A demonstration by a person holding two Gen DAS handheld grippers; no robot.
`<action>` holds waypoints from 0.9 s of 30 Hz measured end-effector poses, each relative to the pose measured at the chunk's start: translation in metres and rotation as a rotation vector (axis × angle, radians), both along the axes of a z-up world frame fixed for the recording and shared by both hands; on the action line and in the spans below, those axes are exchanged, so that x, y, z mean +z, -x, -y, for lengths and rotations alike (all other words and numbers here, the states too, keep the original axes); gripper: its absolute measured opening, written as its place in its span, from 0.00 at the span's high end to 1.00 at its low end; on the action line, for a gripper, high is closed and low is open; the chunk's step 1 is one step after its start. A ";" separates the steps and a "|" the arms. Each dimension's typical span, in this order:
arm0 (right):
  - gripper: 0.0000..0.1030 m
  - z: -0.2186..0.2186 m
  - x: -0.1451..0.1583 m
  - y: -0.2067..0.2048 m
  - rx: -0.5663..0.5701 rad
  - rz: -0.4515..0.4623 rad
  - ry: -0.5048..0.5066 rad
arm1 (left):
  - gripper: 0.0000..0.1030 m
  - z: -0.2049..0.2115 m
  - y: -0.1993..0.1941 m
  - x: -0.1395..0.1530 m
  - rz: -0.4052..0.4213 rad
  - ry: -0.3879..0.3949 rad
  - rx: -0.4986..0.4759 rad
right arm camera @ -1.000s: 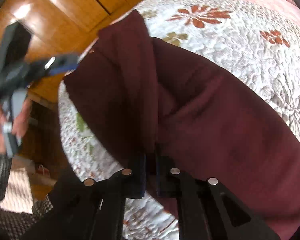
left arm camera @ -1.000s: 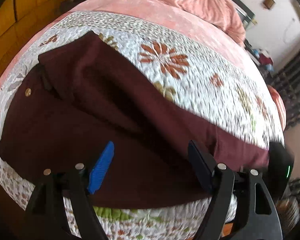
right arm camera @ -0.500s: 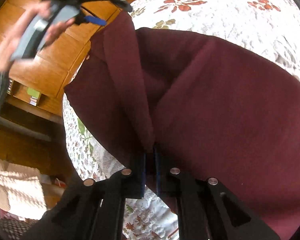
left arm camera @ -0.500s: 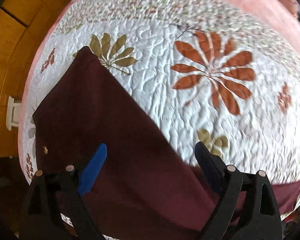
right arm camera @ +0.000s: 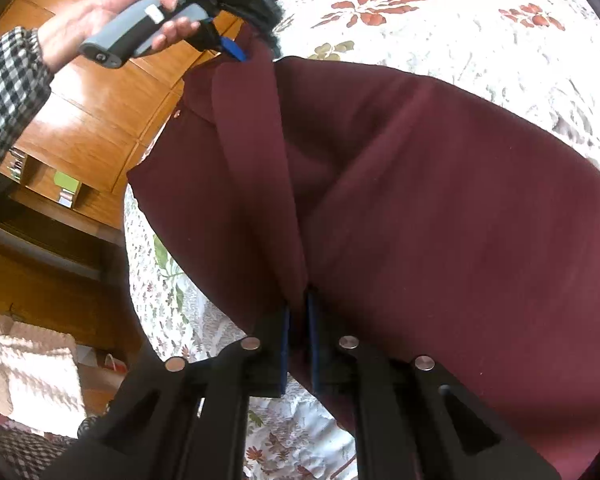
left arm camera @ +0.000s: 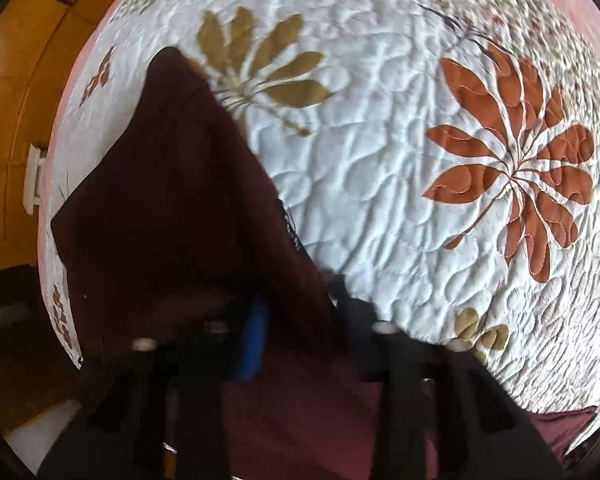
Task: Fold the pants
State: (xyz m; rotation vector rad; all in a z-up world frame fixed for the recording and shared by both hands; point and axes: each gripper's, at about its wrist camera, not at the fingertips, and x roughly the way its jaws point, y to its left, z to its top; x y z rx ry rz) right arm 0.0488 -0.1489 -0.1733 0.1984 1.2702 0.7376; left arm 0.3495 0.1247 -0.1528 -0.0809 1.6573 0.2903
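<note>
Here the right gripper (right arm camera: 298,320) pinches the pants (right arm camera: 420,208) on the quilt (left arm camera: 380,180); left gripper (left arm camera: 300,312) blurred, grip state unreadable.

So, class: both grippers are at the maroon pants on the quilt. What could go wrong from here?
1. The right gripper pinches only a narrow bunch of the pants; it may slip out when lifted.
2. The left gripper sits at a corner edge, its grip blurred; it might miss a layer.
3. The pants lie near the quilt edge and could slide off.
</note>
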 end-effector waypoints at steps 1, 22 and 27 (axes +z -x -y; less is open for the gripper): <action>0.93 0.000 0.000 0.000 -0.004 0.000 -0.001 | 0.86 -0.008 0.004 0.004 0.020 0.039 0.035; 0.90 -0.015 0.024 0.021 -0.014 0.065 0.094 | 0.89 -0.099 0.265 0.076 0.643 0.206 0.233; 0.90 -0.025 0.015 0.027 -0.002 0.071 0.151 | 0.88 -0.116 0.291 0.026 0.603 0.259 0.331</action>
